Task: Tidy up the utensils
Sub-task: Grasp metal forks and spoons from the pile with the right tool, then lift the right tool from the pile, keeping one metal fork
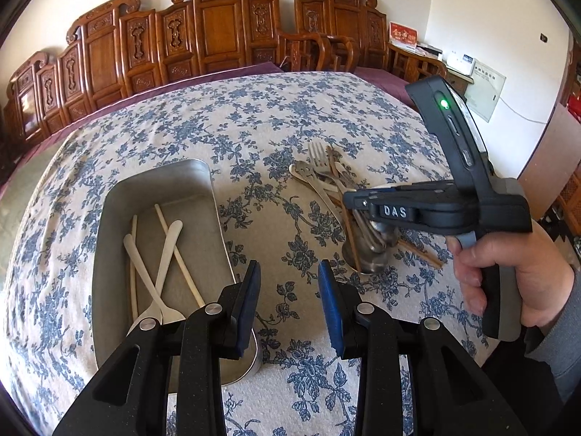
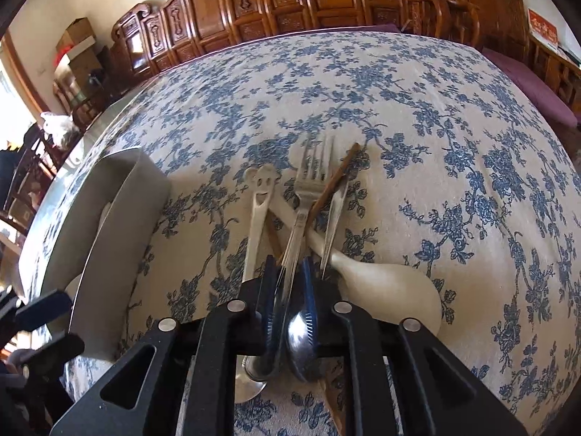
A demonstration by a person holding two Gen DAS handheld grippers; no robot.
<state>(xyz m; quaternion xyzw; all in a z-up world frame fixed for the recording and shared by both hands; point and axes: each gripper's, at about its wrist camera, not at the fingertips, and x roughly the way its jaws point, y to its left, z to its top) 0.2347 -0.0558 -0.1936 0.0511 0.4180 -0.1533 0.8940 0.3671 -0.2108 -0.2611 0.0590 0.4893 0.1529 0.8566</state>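
Note:
A heap of utensils (image 1: 326, 174) lies on the blue-flowered tablecloth: a metal fork (image 2: 312, 170), a spoon with a smiling face on its handle (image 2: 259, 189), a white ceramic spoon (image 2: 385, 287) and a brown chopstick (image 2: 337, 174). My right gripper (image 2: 288, 265) reaches down into this heap, blue pads shut on the fork's handle; a shiny spoon bowl (image 2: 301, 341) lies right under the pads. To the left stands a metal tray (image 1: 109, 218) holding white spoons (image 1: 156, 265) and pale chopsticks (image 1: 178, 254). My left gripper (image 1: 289, 269) hovers open and empty beside the tray's right wall.
A person's hand (image 1: 508, 279) holds the right gripper's handle at the right of the left wrist view. Carved wooden chairs (image 1: 218, 25) line the wall behind the table. A purple cushion (image 2: 526, 83) lies past the far right edge. Bare cloth spreads beyond the heap.

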